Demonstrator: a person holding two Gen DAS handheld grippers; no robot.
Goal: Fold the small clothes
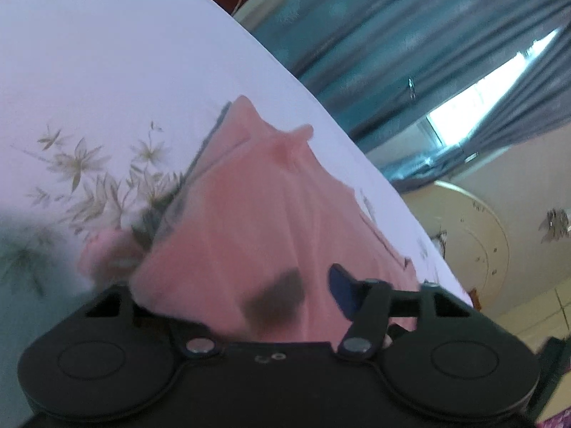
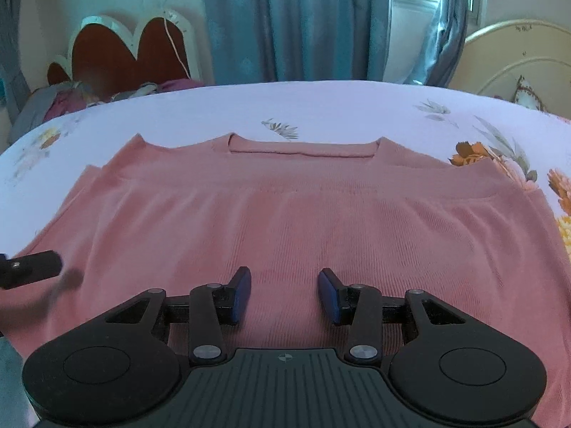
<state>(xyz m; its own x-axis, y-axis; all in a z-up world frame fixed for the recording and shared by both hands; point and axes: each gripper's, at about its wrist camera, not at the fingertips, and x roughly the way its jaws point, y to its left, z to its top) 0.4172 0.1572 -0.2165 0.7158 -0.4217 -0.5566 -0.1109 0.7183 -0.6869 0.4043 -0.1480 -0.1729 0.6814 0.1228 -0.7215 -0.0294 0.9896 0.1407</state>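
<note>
One pink top [image 2: 285, 214], neckline away, wide axis crosswise; right gripper [image 2: 283, 294] open, left gripper [image 1: 278, 296] unclear.

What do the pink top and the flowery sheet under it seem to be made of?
The pink top looks like a soft, matte, fine-ribbed knit, perhaps cotton or a blend: thin vertical ribs show in the right wrist view. The sheet looks like smooth woven cloth, pale with printed flowers and no sheen; its fibre can't be told.
</note>
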